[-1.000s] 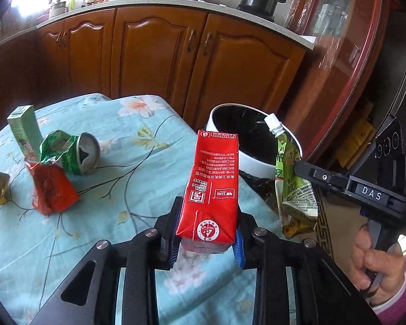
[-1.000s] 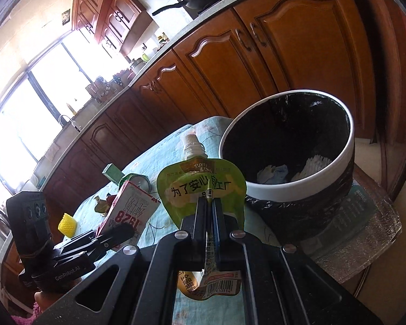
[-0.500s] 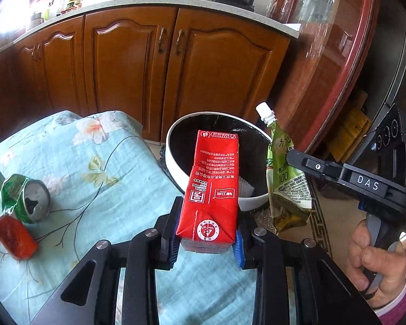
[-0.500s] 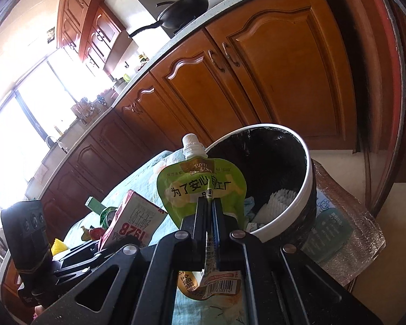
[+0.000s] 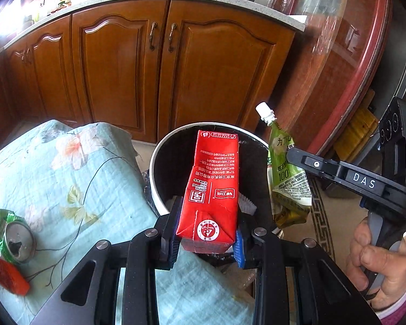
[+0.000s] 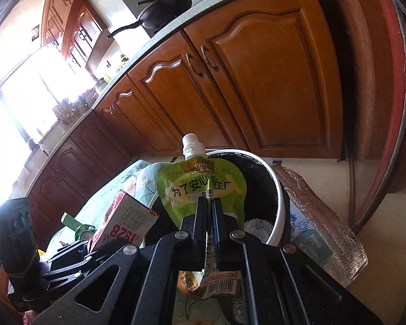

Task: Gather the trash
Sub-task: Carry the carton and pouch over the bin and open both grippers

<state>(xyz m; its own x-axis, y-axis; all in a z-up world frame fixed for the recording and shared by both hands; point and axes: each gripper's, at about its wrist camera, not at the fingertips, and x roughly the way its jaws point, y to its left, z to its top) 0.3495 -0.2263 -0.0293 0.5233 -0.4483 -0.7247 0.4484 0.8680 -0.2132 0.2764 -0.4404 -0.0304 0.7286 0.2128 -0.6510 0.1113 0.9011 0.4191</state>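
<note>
Holding both pieces over the white-rimmed bin beside the table, my left tongs clamped on the red carton and my right tongs pinching the green pouch, I fear the carton striking the rim and the limp pouch sliding outside.

Black left claw with blue pads, silver screws; pink sleeve

Floral-clothed table bears a crushed can and red wrapper
</note>
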